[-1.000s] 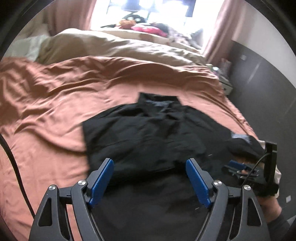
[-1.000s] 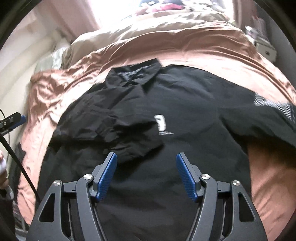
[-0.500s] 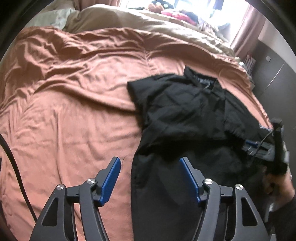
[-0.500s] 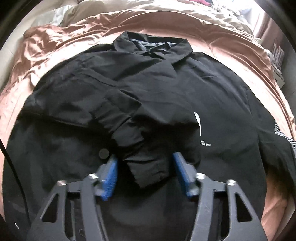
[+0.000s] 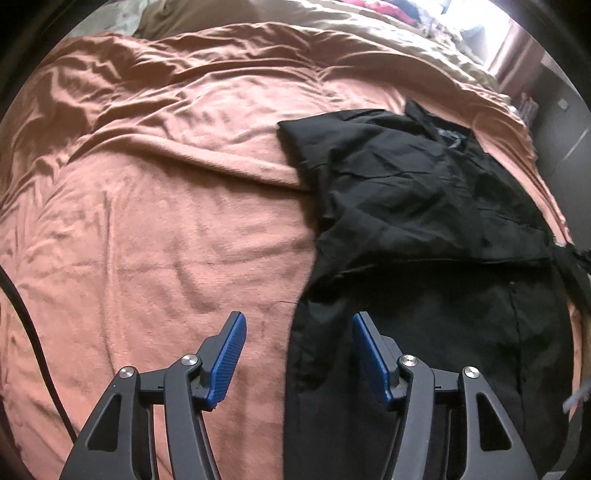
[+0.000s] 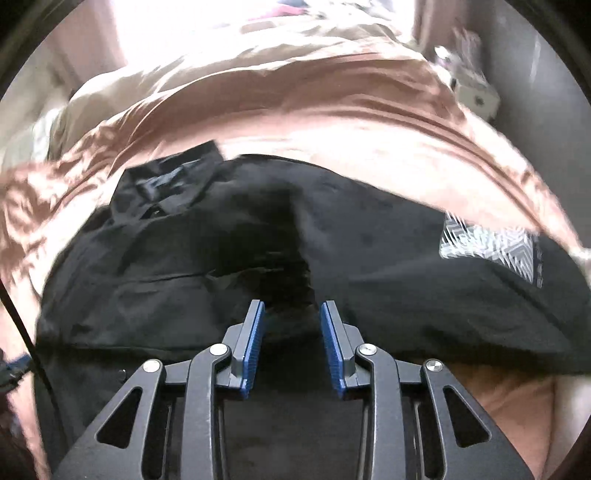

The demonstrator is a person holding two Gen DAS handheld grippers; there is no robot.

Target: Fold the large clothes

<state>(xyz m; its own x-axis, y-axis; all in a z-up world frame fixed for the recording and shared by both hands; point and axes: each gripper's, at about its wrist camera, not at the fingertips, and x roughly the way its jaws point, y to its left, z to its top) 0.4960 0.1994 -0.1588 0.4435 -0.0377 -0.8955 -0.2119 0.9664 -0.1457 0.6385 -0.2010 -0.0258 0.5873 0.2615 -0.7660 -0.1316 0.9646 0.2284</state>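
A large black collared shirt (image 5: 424, 206) lies on the salmon bedspread (image 5: 166, 221), its left sleeve folded in over the body. My left gripper (image 5: 297, 325) is open and empty, low over the shirt's left side edge, which runs between its blue pads. In the right wrist view the shirt (image 6: 207, 258) fills the middle, collar (image 6: 166, 181) at upper left, a white patterned patch (image 6: 487, 247) on the right sleeve. My right gripper (image 6: 291, 314) is partly closed, its pads astride a raised dark fold of the shirt; contact is not clear.
A beige duvet (image 5: 332, 29) and bright window lie at the far end of the bed. A dark wall (image 5: 569, 122) and a nightstand (image 6: 476, 96) stand at the right. A black cable (image 5: 29, 332) hangs at the left.
My left gripper has shifted left and lower to the shirt's left edge. My right gripper has narrowed its jaws and dropped onto the shirt's middle, the view tilting up.
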